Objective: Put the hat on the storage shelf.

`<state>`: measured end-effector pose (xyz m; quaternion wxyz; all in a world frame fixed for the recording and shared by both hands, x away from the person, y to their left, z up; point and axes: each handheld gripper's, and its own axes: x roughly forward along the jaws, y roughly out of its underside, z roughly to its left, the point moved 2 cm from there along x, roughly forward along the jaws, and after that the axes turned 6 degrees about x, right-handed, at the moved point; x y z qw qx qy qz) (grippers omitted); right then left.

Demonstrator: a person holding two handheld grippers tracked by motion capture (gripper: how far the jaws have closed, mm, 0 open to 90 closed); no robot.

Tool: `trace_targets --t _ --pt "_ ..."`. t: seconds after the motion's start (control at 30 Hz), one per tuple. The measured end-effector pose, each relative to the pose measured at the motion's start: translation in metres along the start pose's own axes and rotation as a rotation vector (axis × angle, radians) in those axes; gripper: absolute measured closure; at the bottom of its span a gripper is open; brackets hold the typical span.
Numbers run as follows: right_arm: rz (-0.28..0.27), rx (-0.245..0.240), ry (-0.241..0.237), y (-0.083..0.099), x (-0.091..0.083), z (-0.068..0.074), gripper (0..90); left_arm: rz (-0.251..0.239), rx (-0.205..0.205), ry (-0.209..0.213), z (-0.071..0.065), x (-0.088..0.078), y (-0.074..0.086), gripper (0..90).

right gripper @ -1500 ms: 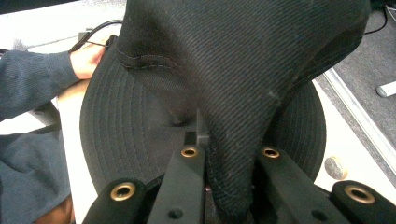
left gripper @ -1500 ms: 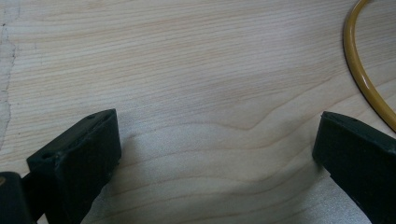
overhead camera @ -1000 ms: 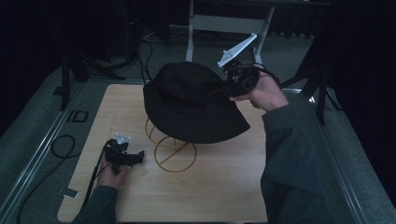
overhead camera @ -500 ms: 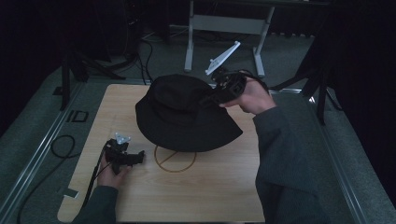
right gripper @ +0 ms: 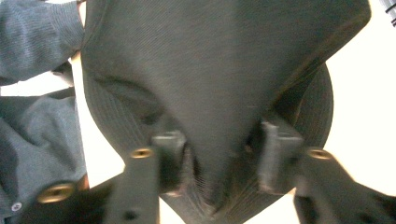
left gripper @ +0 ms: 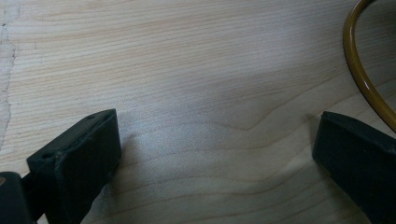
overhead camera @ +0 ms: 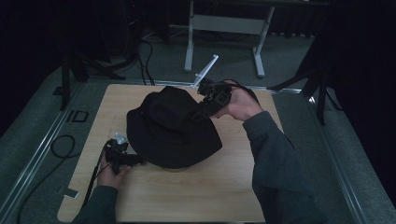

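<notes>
A black bucket hat (overhead camera: 173, 128) sits in the middle of the wooden table (overhead camera: 233, 186), covering the wire stand beneath it. My right gripper (overhead camera: 203, 109) is at the hat's far right side. In the right gripper view the hat (right gripper: 210, 70) bulges between the jaws of my right gripper (right gripper: 219, 140), which have just been opening and stand apart around a fold of fabric. My left gripper (overhead camera: 135, 161) lies on the table at the hat's near left brim. My left gripper (left gripper: 217, 135) is wide open over bare wood, beside the stand's gold ring (left gripper: 359, 70).
A white metal frame (overhead camera: 224, 23) stands behind the table. Cables (overhead camera: 60, 144) lie on the floor at the left, and black stand legs (overhead camera: 317, 84) rise at the back right. The person's grey sleeve (overhead camera: 275, 158) crosses the table's right half.
The right hand has brought the hat down and to the left onto the stand, which is now hidden under it. The right jaws have parted. The left hand has kept still.
</notes>
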<state>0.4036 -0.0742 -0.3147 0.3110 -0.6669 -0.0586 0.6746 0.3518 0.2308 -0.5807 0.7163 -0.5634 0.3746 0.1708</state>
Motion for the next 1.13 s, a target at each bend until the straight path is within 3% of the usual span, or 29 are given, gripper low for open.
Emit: trace_targets --t 0.1,0.13,0.17,0.23,0.3,0.53,0.57,0.6,0.63,0.67,0.83,0.9,0.97,1.07,1.13 --pt "-0.01 0.055 0.016 0.001 -0.005 -0.003 37.8 0.0 0.0 0.0 0.0 0.0 0.0 1.3" --pt "-0.01 0.055 0.016 0.001 -0.005 -0.003 37.8 0.0 0.0 0.0 0.0 0.0 0.0 1.3" --pt "-0.024 0.106 0.032 0.004 -0.01 -0.006 28.9 0.0 -0.001 0.0 0.0 0.0 0.0 1.3" --pt "-0.053 0.088 0.091 0.007 -0.014 -0.004 22.8 -0.001 -0.001 0.0 0.0 0.0 0.0 1.3" --pt "-0.075 0.099 0.094 0.013 -0.019 -0.006 19.9 -0.003 -0.004 -0.001 0.0 0.0 0.0 1.3" --pt "-0.084 0.144 0.129 0.041 -0.031 -0.017 18.2 -0.002 -0.003 0.001 0.0 0.0 0.0 1.3" --pt "-0.086 0.173 0.151 0.053 -0.033 -0.023 18.2 -0.002 -0.004 0.001 0.0 0.0 0.0 1.3" --pt "-0.086 0.173 0.151 0.053 -0.033 -0.023 18.2 -0.002 -0.004 0.001 0.0 0.0 0.0 1.3" --pt "-0.085 0.211 0.165 0.068 -0.032 -0.028 18.3 -0.002 -0.004 0.0 0.0 0.0 0.0 1.3" --pt "-0.085 0.211 0.165 0.068 -0.032 -0.028 18.3 -0.002 -0.004 0.0 0.0 0.0 0.0 1.3" --pt "-0.097 0.31 0.167 0.111 -0.025 -0.043 20.5 -0.001 -0.004 0.001 0.0 0.0 0.0 1.3" --pt "-0.101 0.318 0.167 0.115 -0.024 -0.044 21.0 -0.002 -0.004 0.0 0.0 0.0 0.0 1.3" --pt "-0.101 0.337 0.176 0.131 -0.019 -0.05 22.2 -0.002 -0.004 0.0 0.0 0.0 0.0 1.3" --pt "-0.099 0.345 0.182 0.135 -0.017 -0.051 22.3 -0.002 -0.004 0.0 0.0 0.0 0.0 1.3" --pt "-0.113 0.375 0.227 0.153 -0.008 -0.057 22.5 -0.002 -0.004 0.0 0.0 0.0 0.0 1.3"
